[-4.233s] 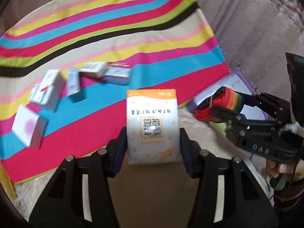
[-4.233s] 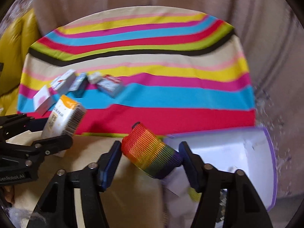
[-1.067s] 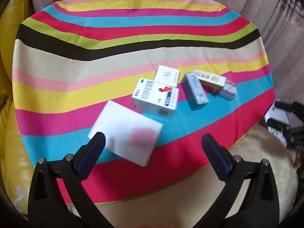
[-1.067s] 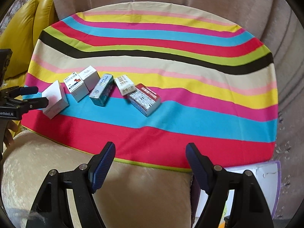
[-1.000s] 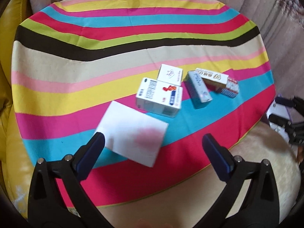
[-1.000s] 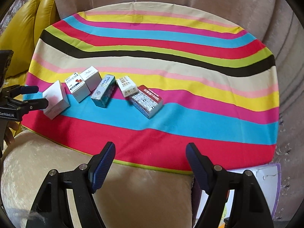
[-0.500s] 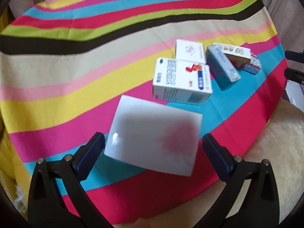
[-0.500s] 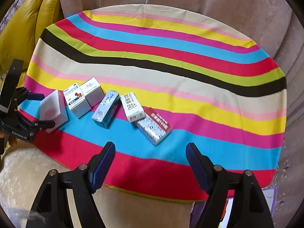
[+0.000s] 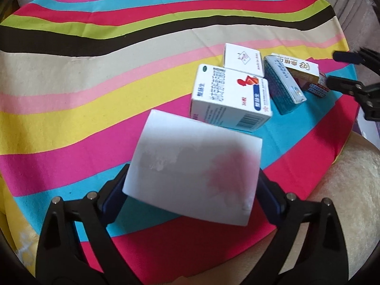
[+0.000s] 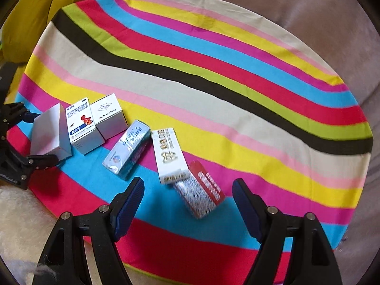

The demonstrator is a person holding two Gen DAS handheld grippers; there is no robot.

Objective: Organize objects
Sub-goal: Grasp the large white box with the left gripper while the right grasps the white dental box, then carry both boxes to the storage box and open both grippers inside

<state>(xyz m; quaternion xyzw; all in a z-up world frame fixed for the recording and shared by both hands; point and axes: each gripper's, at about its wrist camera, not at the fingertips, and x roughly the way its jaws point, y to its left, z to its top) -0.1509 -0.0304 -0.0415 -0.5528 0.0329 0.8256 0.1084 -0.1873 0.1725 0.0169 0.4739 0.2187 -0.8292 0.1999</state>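
Several small cartons lie in a row on a striped cloth (image 10: 213, 95). A white box with a pink blotch (image 9: 190, 166) (image 10: 47, 130) sits between the jaws of my left gripper (image 9: 191, 187) (image 10: 39, 137). The jaws are closing, and I see no pad pressing on the box. Beside it lie a white box with a red figure (image 9: 228, 95), a small white box (image 9: 242, 58), a blue-silver box (image 10: 128, 149), a white-and-gold box (image 10: 168, 154) and a red-and-white box (image 10: 204, 192). My right gripper (image 10: 187, 199) (image 9: 339, 71) hangs open above the red-and-white box with nothing between its fingers.
The cloth covers a beige upholstered seat whose back (image 10: 308, 11) rises behind it. A yellow cushion (image 10: 30, 11) lies at the far left. Cream fuzzy fabric (image 9: 344, 190) runs along the cloth's near edge. A white, purple-edged object (image 9: 365, 130) sits off the cloth's right corner.
My left gripper has sunk over the white pink-blotched box, which now fills the gap between its jaws. My right gripper has come in over the cloth toward the red-and-white box.
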